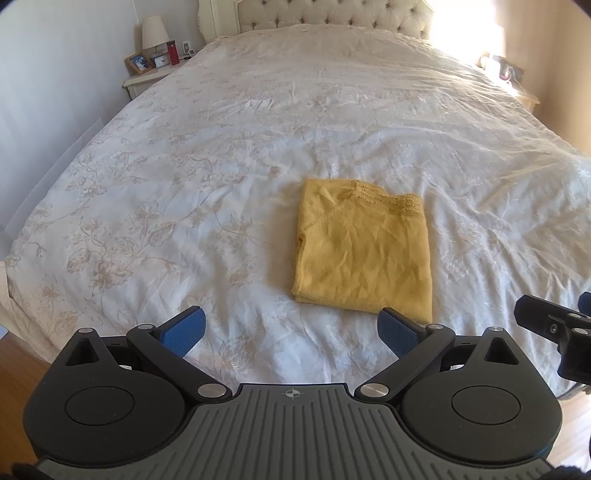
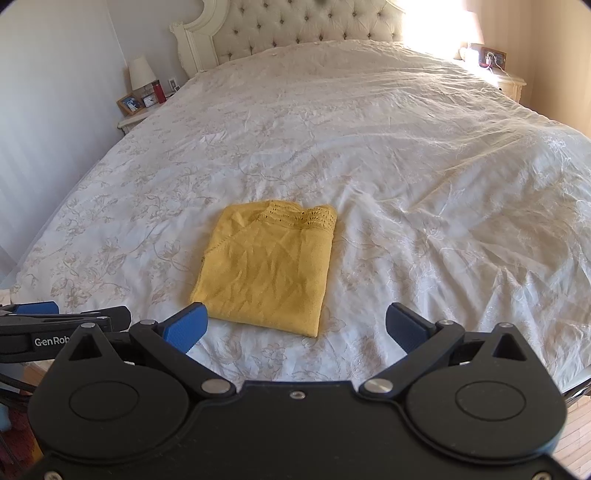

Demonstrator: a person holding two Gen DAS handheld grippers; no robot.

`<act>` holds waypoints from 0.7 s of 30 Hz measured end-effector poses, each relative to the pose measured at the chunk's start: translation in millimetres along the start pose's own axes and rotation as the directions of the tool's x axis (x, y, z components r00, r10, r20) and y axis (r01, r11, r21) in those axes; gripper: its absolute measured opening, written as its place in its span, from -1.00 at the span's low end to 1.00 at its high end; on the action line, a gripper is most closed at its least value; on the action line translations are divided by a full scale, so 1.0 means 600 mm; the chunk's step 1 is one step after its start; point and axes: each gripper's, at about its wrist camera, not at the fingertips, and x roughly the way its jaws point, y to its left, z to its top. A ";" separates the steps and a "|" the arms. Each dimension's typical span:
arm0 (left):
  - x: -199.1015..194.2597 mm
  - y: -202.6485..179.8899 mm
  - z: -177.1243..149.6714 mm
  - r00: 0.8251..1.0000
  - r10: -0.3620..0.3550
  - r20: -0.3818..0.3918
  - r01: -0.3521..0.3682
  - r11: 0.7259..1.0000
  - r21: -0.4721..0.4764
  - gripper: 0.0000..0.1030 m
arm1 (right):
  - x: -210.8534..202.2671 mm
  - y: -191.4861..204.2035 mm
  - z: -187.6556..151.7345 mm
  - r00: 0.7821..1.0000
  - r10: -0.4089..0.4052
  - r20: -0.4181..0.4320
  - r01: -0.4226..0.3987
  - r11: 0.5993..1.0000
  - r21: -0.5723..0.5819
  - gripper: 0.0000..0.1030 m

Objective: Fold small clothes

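Observation:
A yellow garment (image 1: 364, 249) lies folded into a flat rectangle on the white floral bedspread (image 1: 184, 192), near the bed's foot. It also shows in the right wrist view (image 2: 266, 269). My left gripper (image 1: 291, 332) is open and empty, held back from the garment's near edge. My right gripper (image 2: 295, 328) is open and empty, just short of the garment's near edge. The right gripper shows at the right edge of the left wrist view (image 1: 554, 325); the left gripper shows at the left edge of the right wrist view (image 2: 55, 325).
A tufted headboard (image 2: 306, 26) stands at the far end. A nightstand (image 1: 147, 75) at the far left holds a lamp, a clock, a photo frame and a red bottle. Another nightstand (image 2: 509, 81) is far right. Wood floor (image 1: 14, 365) borders the bed.

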 end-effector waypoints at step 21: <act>-0.001 0.002 0.000 1.000 -0.005 -0.003 0.005 1.000 0.001 0.96 | -0.003 0.017 -0.005 1.000 0.009 0.011 -0.010 1.000 0.025 0.98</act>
